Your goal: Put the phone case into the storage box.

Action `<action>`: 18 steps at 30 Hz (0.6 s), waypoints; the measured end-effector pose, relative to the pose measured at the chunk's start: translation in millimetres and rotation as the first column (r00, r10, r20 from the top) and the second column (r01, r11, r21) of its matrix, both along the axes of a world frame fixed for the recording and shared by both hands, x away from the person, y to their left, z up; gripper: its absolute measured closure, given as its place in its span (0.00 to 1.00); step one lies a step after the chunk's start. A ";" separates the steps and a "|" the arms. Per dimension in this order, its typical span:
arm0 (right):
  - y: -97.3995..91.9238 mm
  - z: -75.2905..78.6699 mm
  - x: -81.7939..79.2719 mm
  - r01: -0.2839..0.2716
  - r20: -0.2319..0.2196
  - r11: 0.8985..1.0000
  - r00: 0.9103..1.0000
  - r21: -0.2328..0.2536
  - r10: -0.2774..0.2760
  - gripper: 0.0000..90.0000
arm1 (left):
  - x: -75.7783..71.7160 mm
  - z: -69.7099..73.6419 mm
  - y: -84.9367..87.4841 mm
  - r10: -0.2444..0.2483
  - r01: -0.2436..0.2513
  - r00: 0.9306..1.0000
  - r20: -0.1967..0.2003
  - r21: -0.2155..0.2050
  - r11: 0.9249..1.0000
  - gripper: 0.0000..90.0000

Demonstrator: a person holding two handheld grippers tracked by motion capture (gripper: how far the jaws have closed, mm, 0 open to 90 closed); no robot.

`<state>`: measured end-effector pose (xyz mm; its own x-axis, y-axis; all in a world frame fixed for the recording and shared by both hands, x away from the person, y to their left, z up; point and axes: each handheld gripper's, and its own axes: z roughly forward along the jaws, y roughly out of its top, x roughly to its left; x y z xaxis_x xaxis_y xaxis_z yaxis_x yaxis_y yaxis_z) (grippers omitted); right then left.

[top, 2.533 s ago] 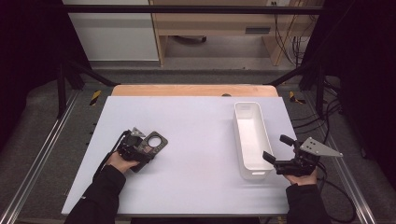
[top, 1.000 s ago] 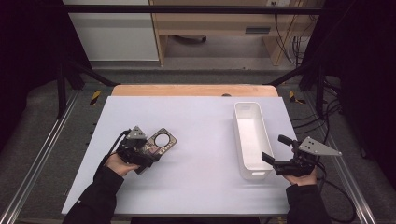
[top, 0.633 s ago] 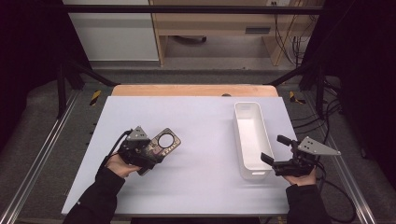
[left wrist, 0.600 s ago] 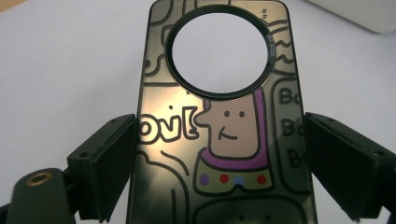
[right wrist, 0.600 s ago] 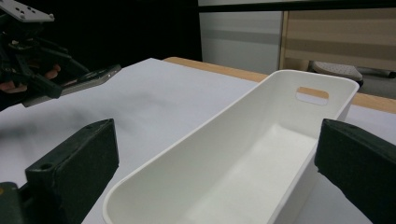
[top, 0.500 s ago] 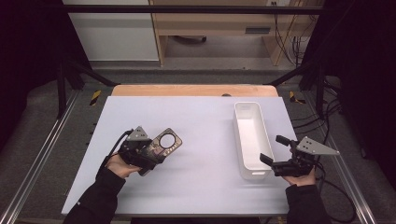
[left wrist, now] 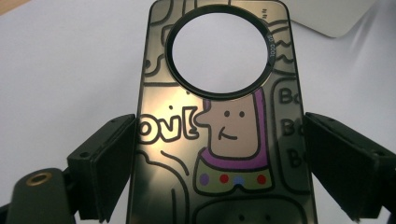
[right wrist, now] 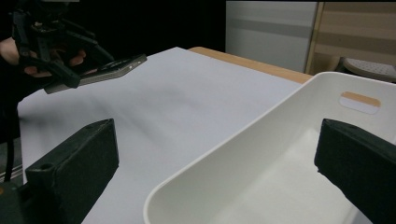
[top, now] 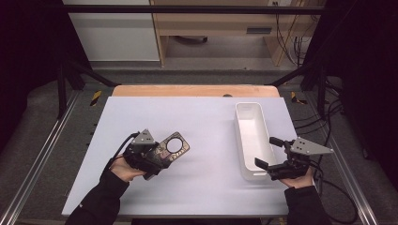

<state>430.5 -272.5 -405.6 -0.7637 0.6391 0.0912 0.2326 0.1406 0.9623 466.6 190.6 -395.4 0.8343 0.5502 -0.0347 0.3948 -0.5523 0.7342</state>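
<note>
Left of centre in the high view, the left gripper [top: 157,157] sat low over the pale table [top: 206,122], held in the person's left hand [top: 123,168], its jaws clamped on the two long edges of a phone case [top: 172,148]. The case was dark and glossy, with a round camera opening near its far end, and it pointed toward the upper right of the frame. Its shadow lay on the table beneath it, so it looked lifted clear of the surface. From the left gripper view the case [left wrist: 219,135] filled the middle of the frame, printed with black cartoon outlines, a figure with a purple hood, a row of coloured dots and bits of lettering; the black pads [left wrist: 105,170] pressed against both its sides. At lower right of the high view, the right gripper [top: 270,152] was held in the person's right hand [top: 295,177], jaws wide apart and empty, straddling the near right rim of a white bin [top: 253,136]. The right gripper view showed the bin [right wrist: 261,158] empty, with a handle slot in its far wall.
</note>
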 end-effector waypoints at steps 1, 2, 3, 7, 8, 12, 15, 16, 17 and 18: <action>1.6 0.3 0.0 -0.006 -0.002 1.000 1.000 -0.005 0.006 0.00 | -0.7 -0.1 -1.2 -0.002 0.002 1.000 0.001 0.001 1.000 0.13; 3.1 0.6 -0.1 -0.013 -0.004 1.000 1.000 -0.010 0.013 0.00 | -1.0 0.1 -1.9 -0.009 0.009 1.000 -0.001 0.005 1.000 0.13; 4.7 0.9 -0.1 -0.018 -0.006 1.000 1.000 -0.016 0.018 0.00 | -1.4 0.0 -2.7 -0.014 0.014 1.000 -0.001 0.005 1.000 0.13; 9.9 1.6 -0.3 -0.041 -0.011 0.999 0.999 -0.031 0.040 0.00 | -3.1 0.4 -5.3 -0.021 0.021 1.000 -0.002 0.001 1.000 0.13; 11.2 1.7 -0.3 -0.047 -0.015 0.998 0.999 -0.034 0.047 0.00 | -3.6 0.8 -5.8 -0.024 0.024 1.000 -0.003 -0.001 1.000 0.13; 16.6 2.5 -0.4 -0.076 -0.018 0.996 0.997 -0.045 0.075 0.00 | -6.1 2.2 -8.8 -0.042 0.042 0.999 -0.003 -0.009 0.999 0.13; 21.9 3.3 -0.8 -0.097 -0.024 0.994 0.995 -0.055 0.096 0.00 | -8.2 3.0 -11.8 -0.060 0.059 0.998 -0.004 -0.010 0.998 0.13; 23.4 3.6 -0.9 -0.103 -0.025 0.993 0.994 -0.059 0.102 0.00 | -8.9 3.2 -12.9 -0.065 0.065 0.998 -0.003 -0.007 0.998 0.13; 25.1 4.0 -1.0 -0.112 -0.026 0.992 0.993 -0.060 0.111 0.00 | -9.7 3.3 -14.1 -0.070 0.070 0.998 -0.003 -0.006 0.998 0.13; 26.8 4.4 -1.2 -0.120 -0.028 0.991 0.993 -0.063 0.118 0.00 | -10.4 3.4 -15.0 -0.076 0.076 0.997 -0.003 -0.006 0.997 0.13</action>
<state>429.3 -245.7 -401.2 -0.8326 0.5491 0.0720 0.2333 0.2299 0.9448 456.2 175.6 -392.0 0.8734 0.4854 -0.0400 0.3542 -0.5767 0.7362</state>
